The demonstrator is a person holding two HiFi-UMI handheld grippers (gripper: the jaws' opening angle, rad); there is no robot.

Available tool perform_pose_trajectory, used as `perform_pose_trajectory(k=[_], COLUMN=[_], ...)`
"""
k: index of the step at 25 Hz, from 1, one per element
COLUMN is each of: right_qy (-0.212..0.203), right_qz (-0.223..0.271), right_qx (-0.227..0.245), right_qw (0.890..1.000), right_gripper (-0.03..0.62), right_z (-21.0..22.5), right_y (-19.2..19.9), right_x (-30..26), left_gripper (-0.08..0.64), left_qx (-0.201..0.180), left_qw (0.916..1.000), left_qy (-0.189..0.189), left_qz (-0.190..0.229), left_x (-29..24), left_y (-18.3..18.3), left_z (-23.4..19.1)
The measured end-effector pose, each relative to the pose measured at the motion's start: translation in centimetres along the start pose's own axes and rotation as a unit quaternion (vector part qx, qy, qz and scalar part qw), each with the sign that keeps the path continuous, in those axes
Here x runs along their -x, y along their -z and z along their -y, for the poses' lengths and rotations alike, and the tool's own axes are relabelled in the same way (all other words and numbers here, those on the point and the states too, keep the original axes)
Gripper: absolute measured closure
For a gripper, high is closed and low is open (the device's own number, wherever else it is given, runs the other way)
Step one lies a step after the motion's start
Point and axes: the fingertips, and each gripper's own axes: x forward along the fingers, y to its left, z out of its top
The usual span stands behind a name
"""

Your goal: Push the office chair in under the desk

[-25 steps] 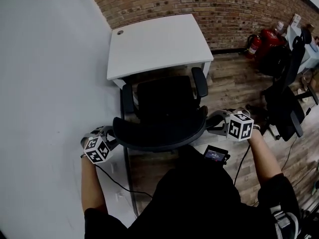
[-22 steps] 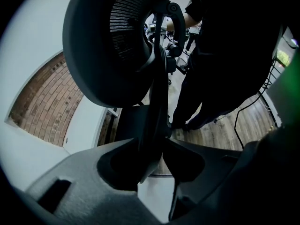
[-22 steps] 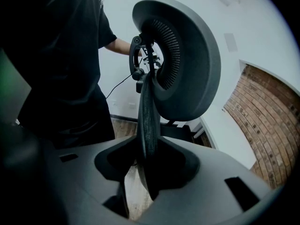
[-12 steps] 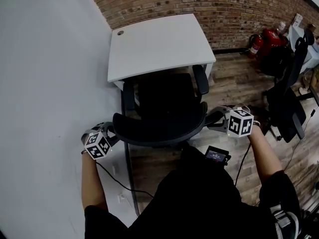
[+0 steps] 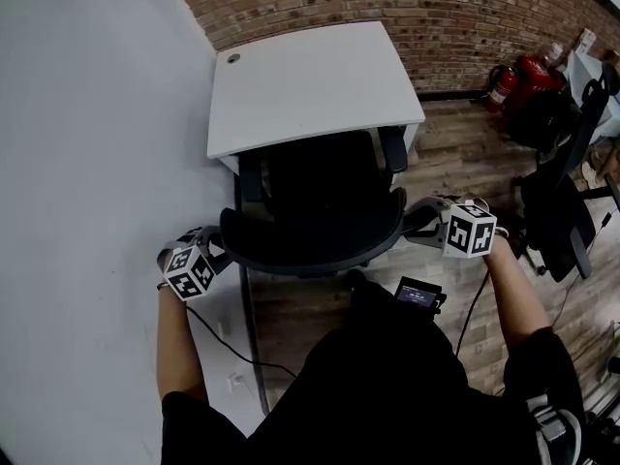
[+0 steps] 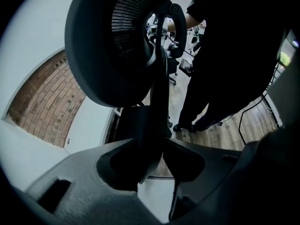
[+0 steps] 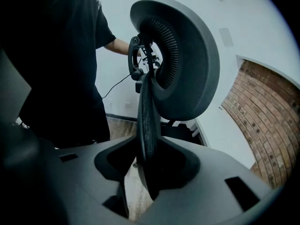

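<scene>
**A:** Where does the office chair [image 5: 320, 197] lie from us?

**B:** It is straight ahead, between us and the counter [image 5: 310, 85]. The front of the seat is already tucked beneath the counter's near edge, and the armrest [image 5: 392, 150] on our right is just reaching it.

**A:** And our hold?

**B:** We have the backrest [image 5: 310, 248] at both ends. The left gripper [image 5: 215, 253] is clenched on its left rim, and the left gripper view shows that dark edge [image 6: 158, 102] wedged between the jaws. The right gripper [image 5: 415, 223] is clamped on the right rim, with the mesh edge [image 7: 146, 116] pinched in its jaws.

**A:** Which hand is nearer the counter?

**B:** The right one sits slightly further forward, but we judge the difference small. The backrest runs crosswise between our hands and roughly parallel to the counter's front edge.

**A:** So the push goes where?

**B:** It goes straight away from us, toward the brick wall [image 5: 417, 8]. We'd press evenly on both sides so the chair doesn't swing toward the white wall [image 5: 97, 143] on our left.
</scene>
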Motion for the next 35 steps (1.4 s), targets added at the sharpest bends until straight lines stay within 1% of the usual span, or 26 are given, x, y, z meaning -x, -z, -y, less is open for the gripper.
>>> perform_pose_trajectory(k=[7,11,13,20,26,35], right_qy=[0.019,0.013,0.001,-0.034,-0.04,-0.031], right_qz=[-0.004,0.0,0.011,0.043,0.045,0.044], right_qx=[0.003,0.003,0.006,0.002,0.008,0.013], right_qw=[1.0,1.0,1.0,0.998,0.998,0.998], right_gripper=[0.439,0.437,0.439,0.44,0.442,0.448], right_z=[4.7,7.2,7.3,8.0,8.8,11.4], right_y=[1.6,2.3,2.2,2.1,2.5,2.6], right_x=[0.0,0.1,0.1,0.0,0.0,-0.6], left_gripper=[0.388,0.388,0.39,0.388,0.388,0.382], left_qx=[0.007,0.01,0.011,0.023,0.027,0.037], left_qw=[0.9999,0.9999,0.9998,0.9994,0.9992,0.999], left_qy=[-0.009,0.007,0.017,0.022,0.021,-0.01], left_qz=[0.009,0.0,-0.006,-0.018,-0.021,-0.021], left_x=[-1.8,-2.6,-2.7,-2.8,-3.2,-3.9], left_y=[-0.6,-0.8,-0.7,-0.4,-0.6,0.1], left_z=[-3.9,-6.2,-6.3,-7.0,-7.4,-10.5])
